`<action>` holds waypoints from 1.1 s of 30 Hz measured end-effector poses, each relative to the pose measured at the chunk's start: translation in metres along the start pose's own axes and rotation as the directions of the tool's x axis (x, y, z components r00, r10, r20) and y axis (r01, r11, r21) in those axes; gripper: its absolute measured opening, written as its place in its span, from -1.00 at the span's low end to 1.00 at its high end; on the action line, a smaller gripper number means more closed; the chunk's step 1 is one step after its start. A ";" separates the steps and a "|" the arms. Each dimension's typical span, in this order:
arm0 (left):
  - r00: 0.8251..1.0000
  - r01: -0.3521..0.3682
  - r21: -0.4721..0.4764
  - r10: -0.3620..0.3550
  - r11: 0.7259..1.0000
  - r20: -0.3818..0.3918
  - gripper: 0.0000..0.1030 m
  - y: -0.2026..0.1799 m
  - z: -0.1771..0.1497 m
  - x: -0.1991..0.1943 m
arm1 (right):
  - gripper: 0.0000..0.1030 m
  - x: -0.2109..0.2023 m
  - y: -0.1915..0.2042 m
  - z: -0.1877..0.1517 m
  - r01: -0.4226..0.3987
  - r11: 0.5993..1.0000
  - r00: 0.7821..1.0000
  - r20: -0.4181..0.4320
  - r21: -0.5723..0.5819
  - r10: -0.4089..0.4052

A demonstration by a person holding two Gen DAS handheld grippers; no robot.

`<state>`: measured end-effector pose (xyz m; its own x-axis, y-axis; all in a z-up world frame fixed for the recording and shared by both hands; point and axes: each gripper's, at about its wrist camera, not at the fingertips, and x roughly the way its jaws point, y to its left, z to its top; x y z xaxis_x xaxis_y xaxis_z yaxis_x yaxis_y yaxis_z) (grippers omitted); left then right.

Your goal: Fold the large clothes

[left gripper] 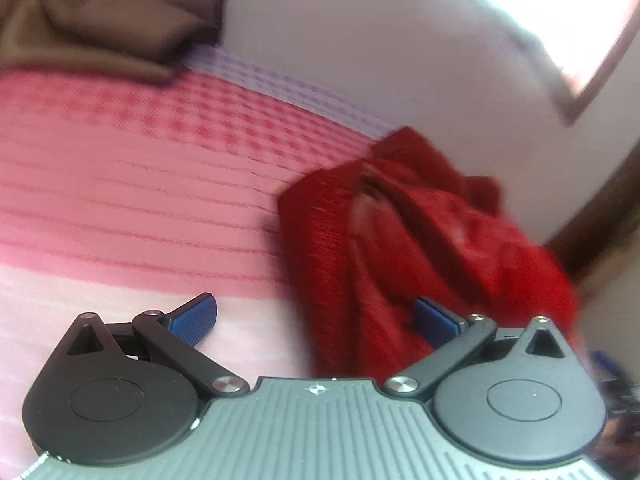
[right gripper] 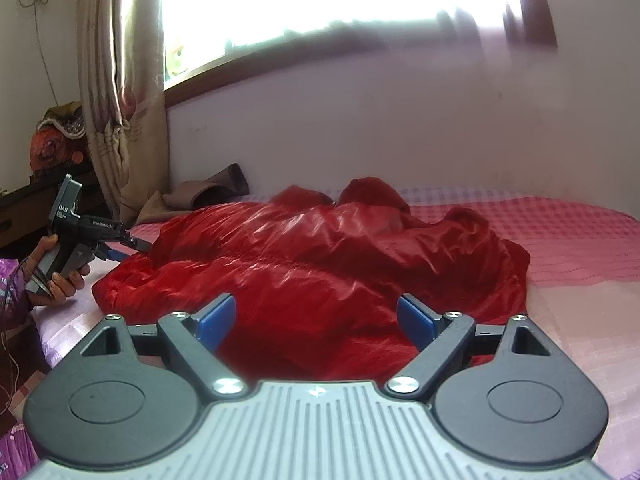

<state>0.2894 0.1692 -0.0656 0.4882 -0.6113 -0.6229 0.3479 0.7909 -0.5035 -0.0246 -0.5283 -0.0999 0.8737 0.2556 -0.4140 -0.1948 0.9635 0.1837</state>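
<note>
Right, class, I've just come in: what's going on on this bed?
A person holds a two-finger gripper in each hand over a crumpled red jacket on a pink bedspread. The right gripper is open just in front of the jacket; the left gripper is open at its edge. Nothing is gripped, and no fold has been made.

A large red jacket (right gripper: pixel 320 264) of shiny, quilted fabric lay crumpled and unfolded across a pink bedspread (right gripper: pixel 580 248), near the wall. Its surface was rumpled into ridges and folds, with one bunched end (left gripper: pixel 420 208) raised toward the far side.
</note>
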 end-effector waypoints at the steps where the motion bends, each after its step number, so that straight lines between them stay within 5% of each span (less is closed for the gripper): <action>1: 1.000 0.022 0.007 -0.022 1.000 -0.011 1.00 -0.002 -0.001 0.003 | 0.72 0.001 0.001 0.000 -0.001 1.000 1.000 -0.003 0.001 0.001; 5: 1.000 0.009 0.061 -0.008 0.998 -0.017 0.77 -0.020 -0.005 0.015 | 0.72 0.005 0.003 0.000 -0.009 1.000 1.000 -0.011 0.018 0.009; 7: 1.000 0.014 0.033 -0.014 0.999 -0.008 0.06 -0.022 -0.006 0.018 | 0.72 0.006 0.006 0.000 -0.015 1.000 1.000 -0.011 0.015 0.015; 10: 0.998 -0.020 -0.054 0.023 0.998 0.052 -0.22 -0.034 -0.014 0.015 | 0.72 0.004 0.013 0.002 -0.020 1.000 1.000 -0.003 -0.008 0.020; 14: 0.985 -0.088 -0.125 0.105 0.988 0.136 -0.42 -0.056 -0.025 0.001 | 0.72 -0.002 0.018 0.005 -0.022 1.000 1.000 0.022 -0.020 0.022; 24: 0.960 -0.127 -0.217 0.175 0.968 0.217 -0.60 -0.086 -0.022 -0.020 | 0.70 0.004 0.022 0.029 -0.065 0.997 0.996 0.054 -0.041 0.067; 26: 0.955 -0.135 -0.210 0.184 0.968 0.231 -0.61 -0.095 -0.020 -0.023 | 0.11 0.014 0.028 0.036 -0.067 0.995 0.997 0.042 -0.077 0.071; 28: 0.953 -0.142 -0.202 0.189 0.969 0.237 -0.62 -0.102 -0.018 -0.025 | -0.23 0.028 0.033 0.043 -0.077 0.993 0.997 0.014 -0.089 0.079; 33: 0.947 -0.169 -0.185 0.211 0.968 0.241 -0.65 -0.120 -0.017 -0.030 | -0.45 0.067 0.040 0.059 -0.093 0.987 0.996 -0.028 -0.128 0.090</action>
<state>0.2200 0.0919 0.0034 0.7288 -0.4049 -0.5522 0.1065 0.8637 -0.4927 0.0527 -0.4770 -0.0676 0.8398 0.3434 -0.4205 -0.3307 0.9378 0.1053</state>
